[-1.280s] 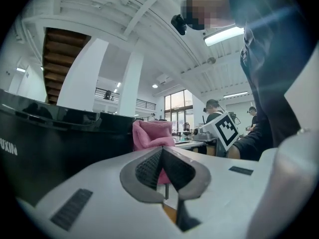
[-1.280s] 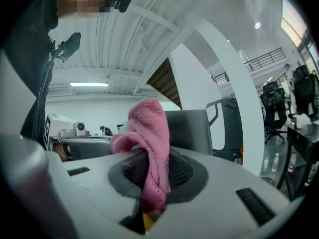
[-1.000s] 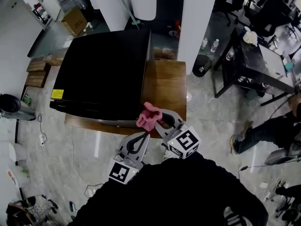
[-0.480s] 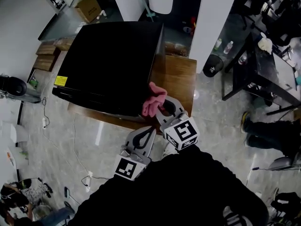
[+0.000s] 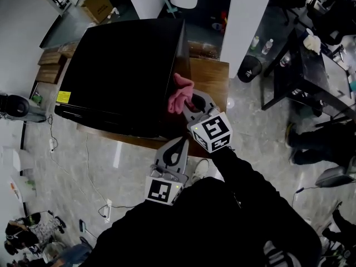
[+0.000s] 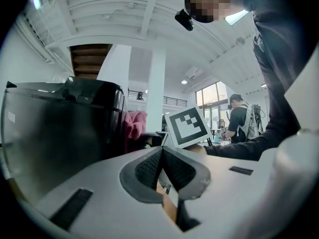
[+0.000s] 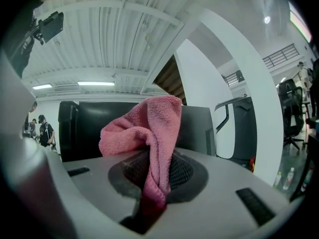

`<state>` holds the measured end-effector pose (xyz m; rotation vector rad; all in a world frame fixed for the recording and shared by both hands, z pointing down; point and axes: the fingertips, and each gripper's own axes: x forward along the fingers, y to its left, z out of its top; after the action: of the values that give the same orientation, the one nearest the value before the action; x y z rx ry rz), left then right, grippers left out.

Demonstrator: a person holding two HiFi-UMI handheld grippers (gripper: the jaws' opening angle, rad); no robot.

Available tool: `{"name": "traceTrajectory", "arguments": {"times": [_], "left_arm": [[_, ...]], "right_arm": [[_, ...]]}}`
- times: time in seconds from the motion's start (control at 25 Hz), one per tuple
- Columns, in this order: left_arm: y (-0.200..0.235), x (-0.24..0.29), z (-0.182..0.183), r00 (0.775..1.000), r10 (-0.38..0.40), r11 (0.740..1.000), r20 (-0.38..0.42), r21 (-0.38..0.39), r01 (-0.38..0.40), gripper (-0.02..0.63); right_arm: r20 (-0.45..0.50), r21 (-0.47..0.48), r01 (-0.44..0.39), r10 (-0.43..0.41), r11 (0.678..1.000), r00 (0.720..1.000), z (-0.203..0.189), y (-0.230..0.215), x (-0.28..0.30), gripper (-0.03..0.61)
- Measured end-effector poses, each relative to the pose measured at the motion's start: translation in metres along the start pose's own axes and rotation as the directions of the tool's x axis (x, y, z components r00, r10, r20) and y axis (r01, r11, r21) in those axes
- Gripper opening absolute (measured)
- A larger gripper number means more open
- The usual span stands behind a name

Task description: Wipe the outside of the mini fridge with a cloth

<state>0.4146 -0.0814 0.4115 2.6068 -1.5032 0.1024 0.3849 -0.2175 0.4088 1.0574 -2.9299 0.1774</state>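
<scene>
The black mini fridge (image 5: 122, 74) stands on a wooden table (image 5: 208, 90). My right gripper (image 5: 189, 105) is shut on a pink cloth (image 5: 181, 92), which is bunched against the fridge's right side wall near its front corner. In the right gripper view the pink cloth (image 7: 149, 133) hangs over the shut jaws with the dark fridge (image 7: 99, 128) just behind it. My left gripper (image 5: 179, 147) sits lower, off the table's front edge, shut with nothing in it. From the left gripper view the fridge (image 6: 60, 128) fills the left and the pink cloth (image 6: 134, 123) shows beside it.
A white pillar (image 5: 242, 15) rises behind the table. A black bin (image 5: 249, 68) and a dark desk (image 5: 311, 65) with bottles stand to the right. A cardboard box (image 5: 99, 4) lies at the back left, and cables (image 5: 103, 210) trail on the tiled floor.
My right gripper has carried the pink cloth up and further back along the fridge's right side. The left gripper has shifted slightly right, still shut.
</scene>
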Motion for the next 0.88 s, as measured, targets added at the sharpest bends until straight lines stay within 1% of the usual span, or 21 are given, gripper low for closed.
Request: {"name": "traceTrajectory", "arguments": {"times": [0.12,0.32,0.6,0.88], "left_arm": [[-0.002,0.013,-0.005,1.000,0.015,1.000,-0.005,-0.004,-0.015,0.006],[-0.007,0.030,-0.015,1.000,0.014,1.000,-0.016,-0.010,-0.015,0.006],[-0.008,0.055,-0.020,1.000,0.021,1.000,-0.022,-0.012,-0.021,0.006],[-0.005,0.069,-0.025,0.999,0.028,0.999,-0.036,-0.016,-0.029,0.006]], "right_arm": [[-0.013,-0.034,0.013,-0.014,0.999,1.000,-0.001,-0.020,0.011,0.063],[-0.028,-0.056,0.041,-0.043,0.998,0.999,-0.002,-0.058,0.035,0.061],[-0.035,-0.055,0.070,-0.072,0.996,0.997,0.001,-0.110,0.066,0.061],[-0.035,-0.036,0.126,-0.128,0.991,0.991,0.008,-0.158,0.095,0.058]]}}
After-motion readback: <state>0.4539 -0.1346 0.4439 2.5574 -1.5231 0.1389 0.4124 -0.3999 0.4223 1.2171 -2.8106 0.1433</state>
